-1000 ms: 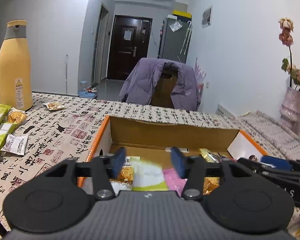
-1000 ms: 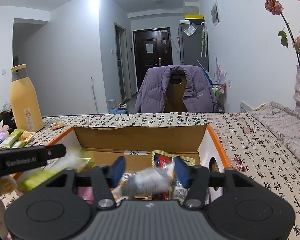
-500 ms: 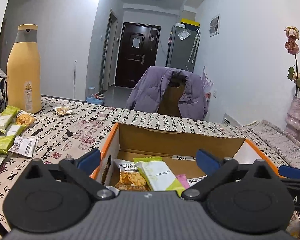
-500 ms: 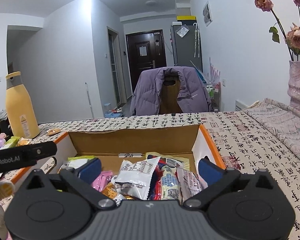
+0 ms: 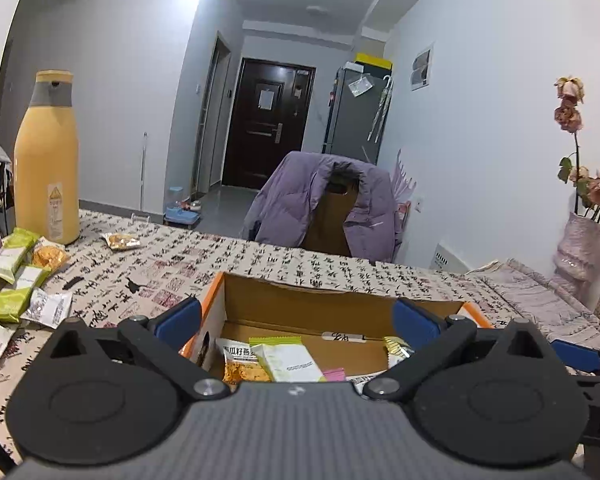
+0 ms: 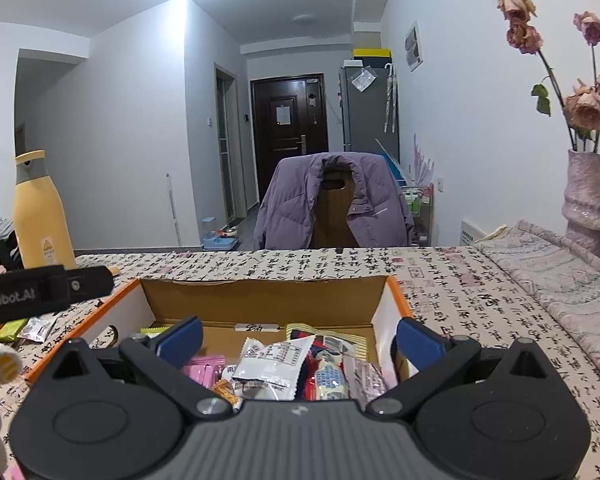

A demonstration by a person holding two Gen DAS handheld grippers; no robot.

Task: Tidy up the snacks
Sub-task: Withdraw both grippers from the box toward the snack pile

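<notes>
The left gripper (image 5: 296, 318) is hovering above the cardboard box (image 5: 300, 304), tilting slightly down, fingers (image 5: 179, 317) spread wide around nothing after just opening. The right gripper (image 6: 298, 338) is doing likewise. Snack packets (image 6: 276, 364) are lying inside the box at six o'clock; more snacks (image 5: 14, 276) are sitting on the surface at nine o'clock.

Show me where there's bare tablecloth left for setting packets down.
Free: the cloth right of the box, up to the vase, and the strip behind the box toward the chair. Crowded: the left edge near the yellow bottle, strewn with packets, and the box floor.
</notes>
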